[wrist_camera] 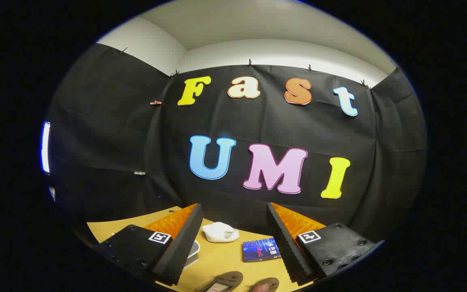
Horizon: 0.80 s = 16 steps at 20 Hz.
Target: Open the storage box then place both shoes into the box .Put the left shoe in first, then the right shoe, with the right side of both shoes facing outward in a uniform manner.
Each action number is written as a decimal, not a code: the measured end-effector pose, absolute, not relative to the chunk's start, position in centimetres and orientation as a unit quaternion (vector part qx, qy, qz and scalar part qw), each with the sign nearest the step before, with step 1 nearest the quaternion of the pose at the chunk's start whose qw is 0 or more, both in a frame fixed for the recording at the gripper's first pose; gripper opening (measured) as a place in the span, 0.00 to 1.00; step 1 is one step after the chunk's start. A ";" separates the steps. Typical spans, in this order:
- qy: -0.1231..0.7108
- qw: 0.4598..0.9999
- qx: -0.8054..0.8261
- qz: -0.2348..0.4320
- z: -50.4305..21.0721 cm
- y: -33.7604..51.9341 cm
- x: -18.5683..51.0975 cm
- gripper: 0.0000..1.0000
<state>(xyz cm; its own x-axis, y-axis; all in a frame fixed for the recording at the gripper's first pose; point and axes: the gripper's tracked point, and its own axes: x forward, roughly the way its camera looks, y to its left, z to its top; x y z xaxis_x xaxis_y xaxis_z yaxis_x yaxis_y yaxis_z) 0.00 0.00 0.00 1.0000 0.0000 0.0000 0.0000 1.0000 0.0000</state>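
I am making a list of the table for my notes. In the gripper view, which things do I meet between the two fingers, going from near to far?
The gripper is open, holding nothing. Near to far: pair of dark flat shoes → small blue book → white crumpled cloth.

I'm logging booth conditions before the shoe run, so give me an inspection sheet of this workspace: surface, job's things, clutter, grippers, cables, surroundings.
Surface: tan wooden tabletop, lying below the fingers.
Job's things: two dark flat sole-like shapes, possibly the shoes, low between the fingers; storage box cannot be told.
Clutter: white crumpled soft object and blue rectangular booklet-like item, both between the fingers; a pale flat item partly hidden behind one finger.
Grippers: hand-held gripper open, fingers spread wide, holding nothing.
Cables: nothing seen.
Surroundings: black cloth booth wall beyond the table, white wall above it.
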 end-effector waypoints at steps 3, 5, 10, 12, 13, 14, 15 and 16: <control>0.010 1.000 -0.004 -0.011 -0.5 -0.5 0.2 0.97; 0.021 0.999 -0.013 -0.022 -1.2 -1.1 0.6 0.97; 0.045 0.998 -0.014 -0.043 -2.7 -2.0 1.0 0.97; 0.048 0.998 -0.007 -0.046 -3.1 -2.2 1.1 0.97; 0.050 0.998 -0.006 -0.047 -3.2 -2.2 1.2 0.97; 0.050 0.998 -0.006 -0.048 -3.2 -2.3 1.3 0.97; 0.050 0.998 -0.006 -0.047 -3.3 -2.4 1.5 0.97; 0.050 0.998 -0.005 -0.046 -3.4 -2.3 1.5 0.97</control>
